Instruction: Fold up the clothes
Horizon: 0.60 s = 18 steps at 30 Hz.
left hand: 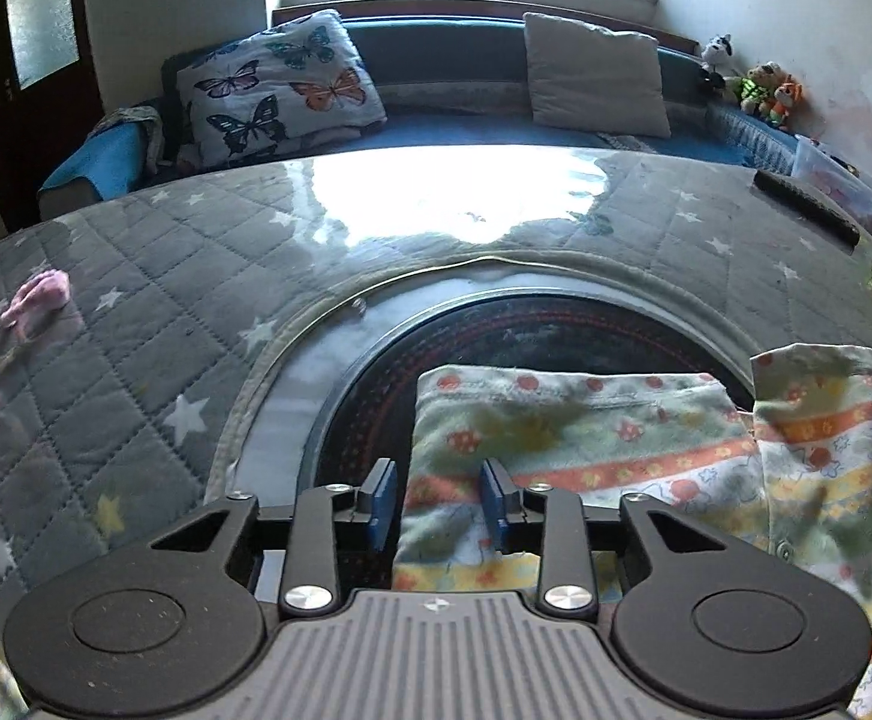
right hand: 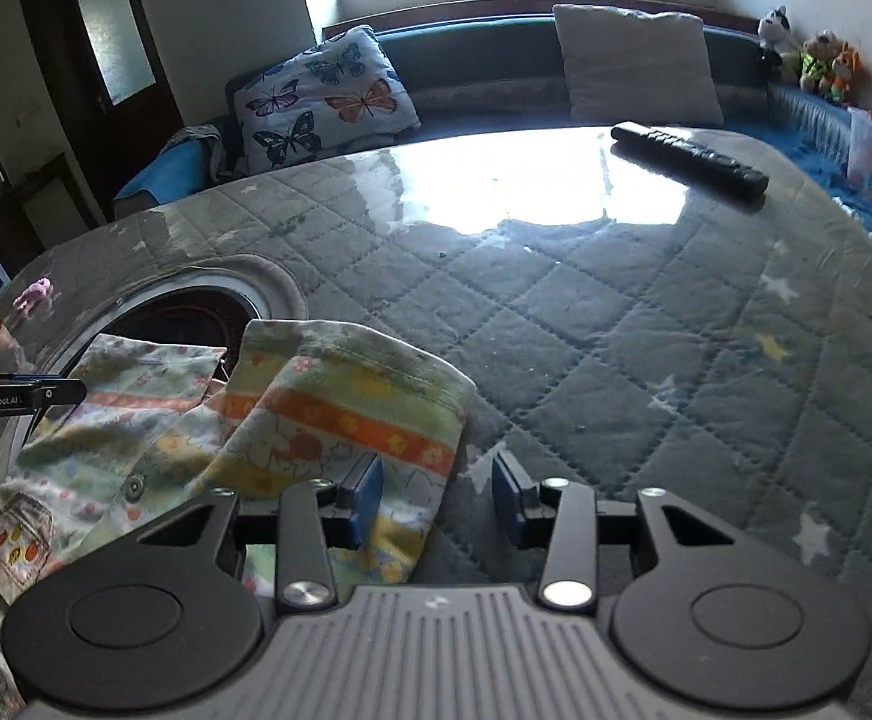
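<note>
A small printed garment (left hand: 586, 444) with green, orange and yellow bands lies on the glass-topped table, partly over a round dark opening. My left gripper (left hand: 439, 501) is open, its blue pads on either side of the garment's left edge. In the right wrist view the garment (right hand: 292, 420) has a sleeve folded up toward me. My right gripper (right hand: 436, 501) is open over the sleeve's right corner, the cloth lying by the left pad. The left gripper's side (right hand: 16, 396) shows at the left edge.
The table (right hand: 616, 324) has a grey quilted star-print cloth under glass. A black remote (right hand: 688, 159) lies at the far right. A small pink item (left hand: 37, 297) lies at the left. A sofa with a butterfly pillow (left hand: 274, 90) stands behind.
</note>
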Tool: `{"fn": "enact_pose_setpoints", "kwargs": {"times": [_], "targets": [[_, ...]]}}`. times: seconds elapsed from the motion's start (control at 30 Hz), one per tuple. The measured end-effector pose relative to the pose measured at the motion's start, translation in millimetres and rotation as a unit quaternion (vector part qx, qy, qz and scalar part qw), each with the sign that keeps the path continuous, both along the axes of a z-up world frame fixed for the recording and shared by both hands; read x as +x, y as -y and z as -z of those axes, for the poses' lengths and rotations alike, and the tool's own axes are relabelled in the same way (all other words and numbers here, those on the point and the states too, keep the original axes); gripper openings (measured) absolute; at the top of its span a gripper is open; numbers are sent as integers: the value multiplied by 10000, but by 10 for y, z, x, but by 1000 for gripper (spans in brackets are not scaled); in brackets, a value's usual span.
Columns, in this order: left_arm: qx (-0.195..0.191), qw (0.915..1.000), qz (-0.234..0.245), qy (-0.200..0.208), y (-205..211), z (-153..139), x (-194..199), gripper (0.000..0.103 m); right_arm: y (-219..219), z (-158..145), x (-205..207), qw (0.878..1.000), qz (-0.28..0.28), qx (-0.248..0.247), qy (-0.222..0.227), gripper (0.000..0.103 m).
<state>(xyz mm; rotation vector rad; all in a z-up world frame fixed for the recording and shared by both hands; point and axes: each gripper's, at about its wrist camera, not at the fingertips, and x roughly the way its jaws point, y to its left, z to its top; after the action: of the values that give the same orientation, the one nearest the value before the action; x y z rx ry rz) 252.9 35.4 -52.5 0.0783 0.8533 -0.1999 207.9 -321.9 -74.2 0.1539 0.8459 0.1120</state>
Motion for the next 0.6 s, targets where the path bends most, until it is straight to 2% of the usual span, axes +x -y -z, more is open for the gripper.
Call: {"fn": "enact_pose_setpoints", "kwargs": {"times": [0.07,0.1,0.13,0.27,0.37,0.6], "targets": [[-3,10000,93,34,26,1,11,18,-4,1,27,10000,-11,30,14,38],[2,9999,136,56,40,0,14,15,-6,1,42,10000,-13,54,15,33],[30,9999,129,104,48,1,7,9,-12,0,57,10000,-17,67,16,23],[144,9994,101,296,76,6,-22,4,-73,-19,122,10000,-37,32,36,5],[191,9988,30,457,72,-14,-46,3,-147,-88,170,9998,-86,-57,172,3],[172,9936,-292,1074,-131,-324,-27,3,-386,-279,466,9975,-313,-250,582,2]]}}
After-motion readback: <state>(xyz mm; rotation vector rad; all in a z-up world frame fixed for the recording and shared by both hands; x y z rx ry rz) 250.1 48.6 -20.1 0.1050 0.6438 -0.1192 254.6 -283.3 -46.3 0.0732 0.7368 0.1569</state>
